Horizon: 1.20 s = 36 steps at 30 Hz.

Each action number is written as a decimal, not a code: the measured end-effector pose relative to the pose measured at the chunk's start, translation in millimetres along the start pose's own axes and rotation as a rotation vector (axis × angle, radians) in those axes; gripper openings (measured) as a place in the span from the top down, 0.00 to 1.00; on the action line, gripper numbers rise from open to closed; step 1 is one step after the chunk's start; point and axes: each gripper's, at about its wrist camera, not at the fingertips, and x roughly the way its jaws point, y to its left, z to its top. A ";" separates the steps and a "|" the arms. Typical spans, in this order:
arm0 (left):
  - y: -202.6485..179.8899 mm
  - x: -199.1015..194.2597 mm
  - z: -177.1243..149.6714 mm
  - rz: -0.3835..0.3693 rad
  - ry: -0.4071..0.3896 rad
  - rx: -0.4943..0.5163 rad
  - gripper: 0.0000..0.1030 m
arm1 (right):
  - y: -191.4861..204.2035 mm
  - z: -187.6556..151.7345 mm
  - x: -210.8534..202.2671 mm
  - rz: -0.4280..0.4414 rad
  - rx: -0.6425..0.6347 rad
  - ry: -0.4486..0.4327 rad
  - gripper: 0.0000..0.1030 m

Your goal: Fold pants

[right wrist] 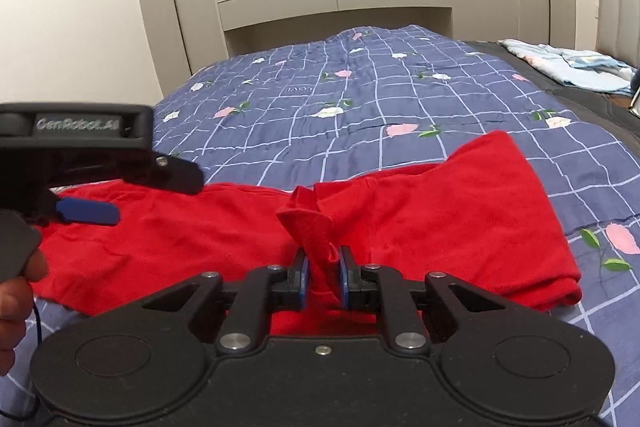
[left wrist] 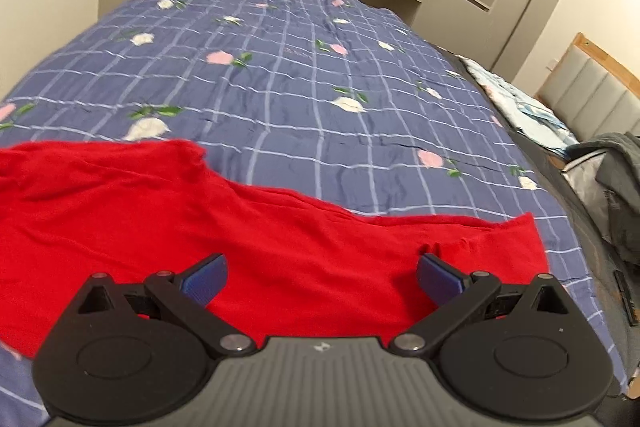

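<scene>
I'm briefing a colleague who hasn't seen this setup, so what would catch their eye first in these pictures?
The bright red pants spread across the near edge of the blue floral checked bedspread stand out first. Next, the right gripper pinching a bunched fold of them, while the left gripper hovers wide open above the fabric.

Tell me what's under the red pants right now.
The red pants lie on a blue checked floral quilt, which shows all round them. Whatever lies directly beneath the cloth is covered. The right tool pinches a raised fold of them.
</scene>
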 end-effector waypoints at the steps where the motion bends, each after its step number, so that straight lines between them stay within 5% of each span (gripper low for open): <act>1: -1.7 2.2 -0.1 -0.014 0.004 -0.002 0.00 | 1.5 -1.3 0.0 0.006 -0.007 -0.004 0.78; 10: -14.3 24.4 -0.3 -0.088 0.071 -0.022 0.00 | 2.9 -13.0 -23.7 0.051 -0.079 -0.057 0.29; 13: -17.9 30.2 -1.1 -0.105 0.093 -0.011 0.01 | -5.6 -16.8 -38.9 0.029 -0.084 -0.093 0.28; 16: -18.6 35.6 -2.8 -0.115 0.111 -0.028 0.05 | -15.0 -17.7 -46.3 0.001 -0.099 -0.106 0.45; 20: -18.5 40.8 -6.6 -0.131 0.139 -0.041 0.14 | -19.2 -14.8 -43.4 0.004 -0.095 -0.109 0.52; 23: -19.9 43.6 -9.6 -0.155 0.162 -0.045 0.27 | -12.6 -13.9 -38.5 0.032 -0.118 -0.100 0.58; 26: -21.6 46.8 -11.8 -0.187 0.187 -0.054 0.60 | -4.7 -14.3 -32.3 0.047 -0.137 -0.078 0.63; 28: -23.5 49.5 -13.9 -0.202 0.206 -0.057 0.80 | -0.4 -14.2 -26.9 0.028 -0.151 -0.060 0.78; 31: -27.3 48.0 -16.7 -0.213 0.202 -0.041 0.94 | 1.1 -12.8 -23.9 0.031 -0.145 -0.051 0.96; 36: -25.9 46.0 -16.2 -0.174 0.210 -0.034 0.99 | 3.4 -8.5 -28.7 0.051 -0.120 -0.069 0.98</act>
